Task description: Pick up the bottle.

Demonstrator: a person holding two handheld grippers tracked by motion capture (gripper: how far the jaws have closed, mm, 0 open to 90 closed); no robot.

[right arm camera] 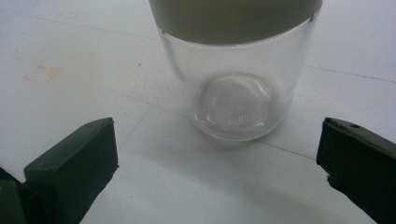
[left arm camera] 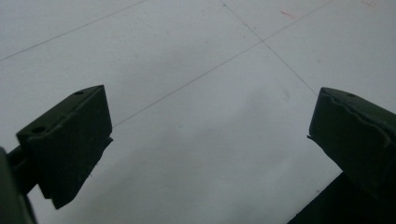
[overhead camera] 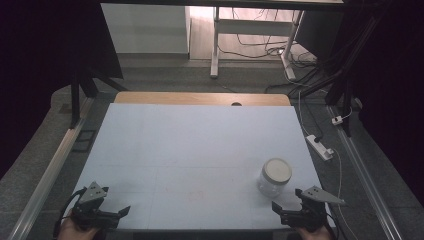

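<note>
Glass jar (overhead camera: pixel 273 177) with a pale grey lid (overhead camera: pixel 277 170) stands upright on the near right part of the table (overhead camera: pixel 190 145), just ahead of the right gripper (overhead camera: pixel 287 210), whose fingers (right arm camera: pixel 70 163) are spread wide with nothing between them; in the right gripper view the jar (right arm camera: pixel 236 88) sits centred in the gap but a little beyond the tips, which suggests the hand is lined up to close on its clear wall. The left gripper (overhead camera: pixel 112 214) rests at the near left corner, well apart from the jar, its fingers (left arm camera: pixel 70 140) also spread over bare surface, likely waiting to work the lid. A light blue-white sheet with faint ruled lines covers the table, a wooden edge showing at the far side; beyond lie dim grey floor, cables and a power strip (overhead camera: pixel 320 146)
</note>
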